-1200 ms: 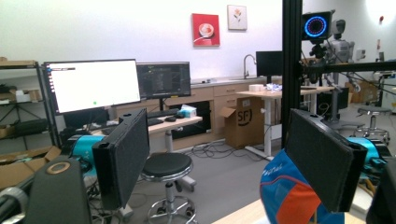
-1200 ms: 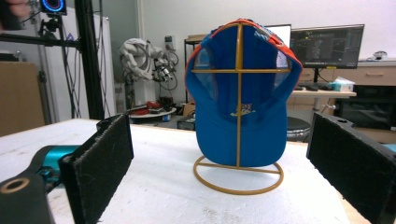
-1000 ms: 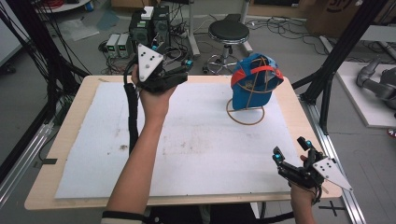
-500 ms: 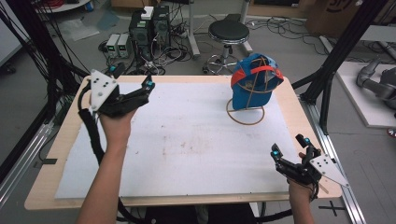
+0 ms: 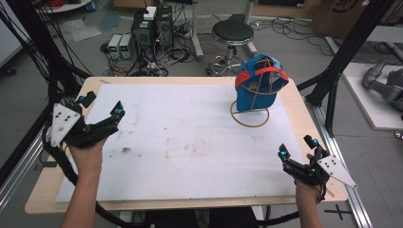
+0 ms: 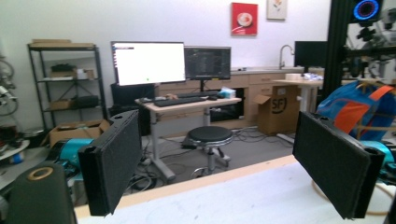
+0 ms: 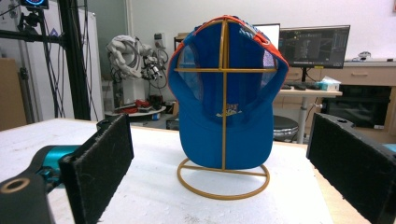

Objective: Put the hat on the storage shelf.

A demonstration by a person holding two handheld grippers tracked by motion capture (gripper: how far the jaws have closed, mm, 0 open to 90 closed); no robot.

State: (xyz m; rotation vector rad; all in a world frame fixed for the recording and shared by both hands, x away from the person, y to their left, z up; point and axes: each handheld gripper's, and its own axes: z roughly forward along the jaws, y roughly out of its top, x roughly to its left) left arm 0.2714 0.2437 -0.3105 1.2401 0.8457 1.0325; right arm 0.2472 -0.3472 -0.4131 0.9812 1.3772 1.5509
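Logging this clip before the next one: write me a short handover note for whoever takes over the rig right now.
Left gripper: open, nothing between its fingers, at the table's left edge, far from the cap.
Right gripper: open, empty, at the near right corner, aimed at the cap.
Blue and orange cap: hanging on the gold wire stand, far right part of the table, stand upright, untouched.
Done: cap sits on the stand, both grippers clear of it.
Left: nothing in hand; any further handling of the cap is not begun.

Cloth cap (image 5: pixel 259 88), wire stand (image 5: pixel 250 116), matt tabletop (image 5: pixel 190 142)
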